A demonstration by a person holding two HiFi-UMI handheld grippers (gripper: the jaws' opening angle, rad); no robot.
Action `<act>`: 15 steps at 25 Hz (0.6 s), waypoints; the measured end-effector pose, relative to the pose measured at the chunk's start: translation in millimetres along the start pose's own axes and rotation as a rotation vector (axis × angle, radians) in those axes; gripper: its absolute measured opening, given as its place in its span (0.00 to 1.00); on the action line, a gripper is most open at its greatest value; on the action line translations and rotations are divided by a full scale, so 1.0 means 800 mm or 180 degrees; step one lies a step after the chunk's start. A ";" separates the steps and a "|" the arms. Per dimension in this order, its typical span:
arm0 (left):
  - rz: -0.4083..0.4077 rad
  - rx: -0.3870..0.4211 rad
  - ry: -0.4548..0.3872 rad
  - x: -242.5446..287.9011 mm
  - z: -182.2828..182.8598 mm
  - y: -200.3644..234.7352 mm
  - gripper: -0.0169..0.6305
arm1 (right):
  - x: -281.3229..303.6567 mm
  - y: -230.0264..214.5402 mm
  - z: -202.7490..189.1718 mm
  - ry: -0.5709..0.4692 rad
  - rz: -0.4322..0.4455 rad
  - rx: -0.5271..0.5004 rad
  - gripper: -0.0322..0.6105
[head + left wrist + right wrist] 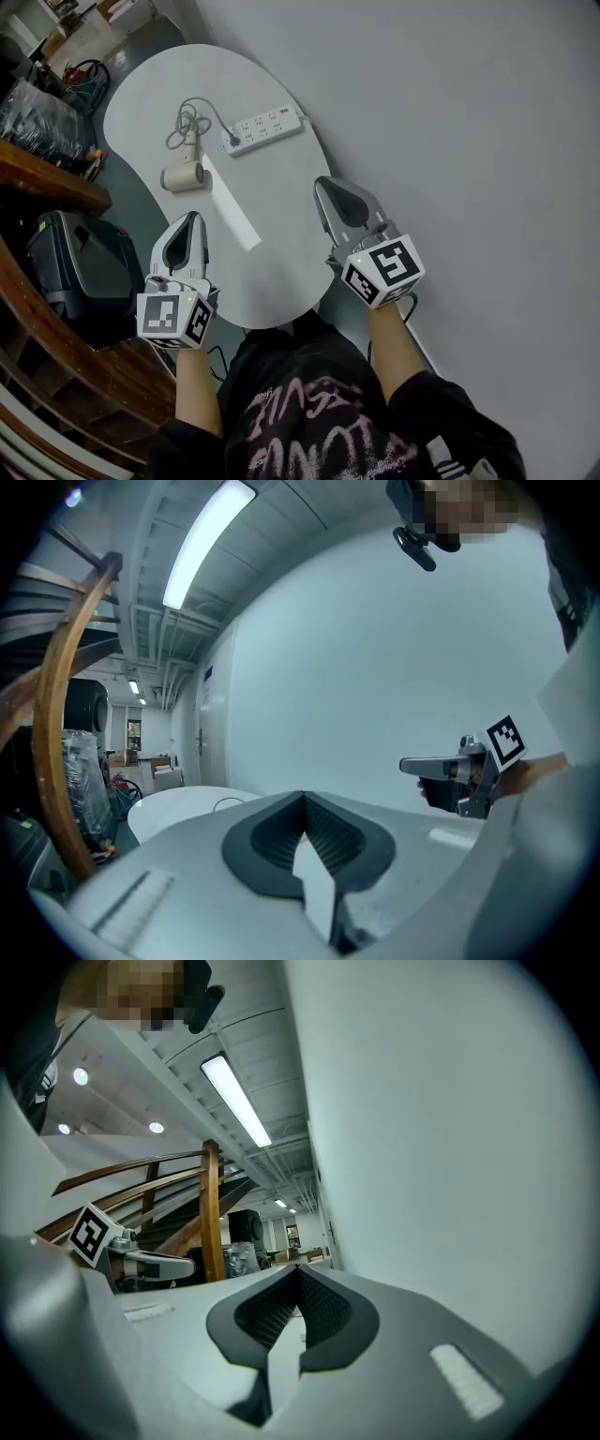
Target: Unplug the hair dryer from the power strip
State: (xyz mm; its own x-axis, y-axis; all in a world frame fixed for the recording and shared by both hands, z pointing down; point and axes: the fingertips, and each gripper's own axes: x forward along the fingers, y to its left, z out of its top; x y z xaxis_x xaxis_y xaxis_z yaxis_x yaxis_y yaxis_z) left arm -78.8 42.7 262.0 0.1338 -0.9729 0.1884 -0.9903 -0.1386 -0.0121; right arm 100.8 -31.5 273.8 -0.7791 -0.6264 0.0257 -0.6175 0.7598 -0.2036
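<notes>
A beige hair dryer (182, 174) lies on the white oval table (272, 253), its cord (187, 122) coiled behind it. Its plug (233, 141) sits in the left end of a white power strip (266, 128). My left gripper (194, 217) is shut and empty over the table's near left edge, well short of the dryer. Also shut and empty, my right gripper (322, 182) hovers at the near right edge, below the strip. The left gripper view shows shut jaws (303, 794), the far table (178, 803) and the right gripper (450, 766). In the right gripper view the shut jaws (298, 1267) point along the wall.
A grey wall (469, 122) runs along the table's right side. Left of the table stand a curved wooden railing (47, 178) and a black case (80, 262) on the floor. Bags and cables (56, 94) clutter the far left.
</notes>
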 end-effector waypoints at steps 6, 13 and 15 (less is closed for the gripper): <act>0.0098 0.0026 -0.0038 0.014 0.013 0.016 0.03 | 0.025 -0.008 0.004 -0.0063 0.0106 0.0037 0.06; 0.0002 0.0101 -0.0061 0.038 0.016 0.022 0.03 | 0.040 -0.018 0.006 -0.0083 0.0032 -0.0003 0.06; -0.0052 0.0086 -0.0056 0.045 0.013 0.026 0.03 | 0.044 -0.019 0.005 -0.0078 0.0003 -0.0017 0.06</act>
State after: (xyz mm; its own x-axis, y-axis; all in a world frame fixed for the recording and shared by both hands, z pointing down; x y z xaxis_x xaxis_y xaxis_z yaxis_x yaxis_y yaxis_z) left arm -94.2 2.5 258.1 0.1510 -0.9736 0.1714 -0.9866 -0.1593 -0.0356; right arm 83.2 -66.2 274.1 -0.7768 -0.6298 0.0016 -0.6175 0.7611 -0.1984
